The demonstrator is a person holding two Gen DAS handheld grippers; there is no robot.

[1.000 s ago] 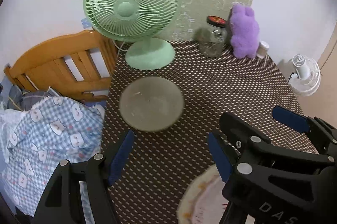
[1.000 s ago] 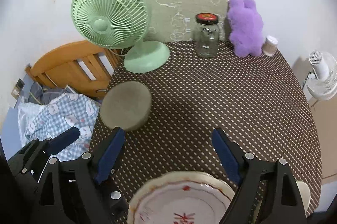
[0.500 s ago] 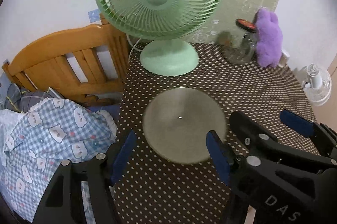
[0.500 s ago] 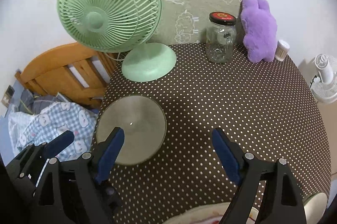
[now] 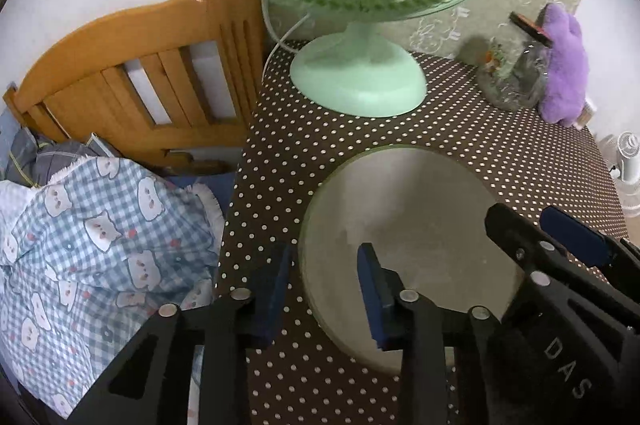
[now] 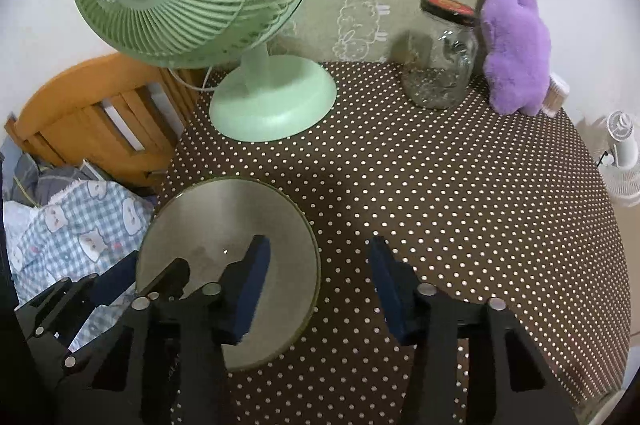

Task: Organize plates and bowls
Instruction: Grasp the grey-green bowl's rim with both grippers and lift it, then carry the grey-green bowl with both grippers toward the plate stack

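Observation:
A grey-green bowl (image 5: 412,225) sits on the dotted brown tablecloth (image 5: 288,153) near the table's left edge; it also shows in the right wrist view (image 6: 224,225). My left gripper (image 5: 324,289) is open and straddles the bowl's left rim, one finger outside and one over the inside. My right gripper (image 6: 316,281) is open and straddles the bowl's right rim, its left finger (image 6: 252,277) over the inside. The right gripper shows in the left wrist view (image 5: 560,249) and the left gripper in the right wrist view (image 6: 148,277). No plate is in view.
A green desk fan (image 6: 256,97) stands behind the bowl. A glass jar (image 6: 440,65) and a purple plush toy (image 6: 516,49) stand at the back right. A wooden bed frame (image 5: 140,77) and a checked blanket (image 5: 92,245) lie left of the table.
Both grippers have moved forward and down to the bowl, which now lies between them. The patterned plate at the near edge has dropped out of view.

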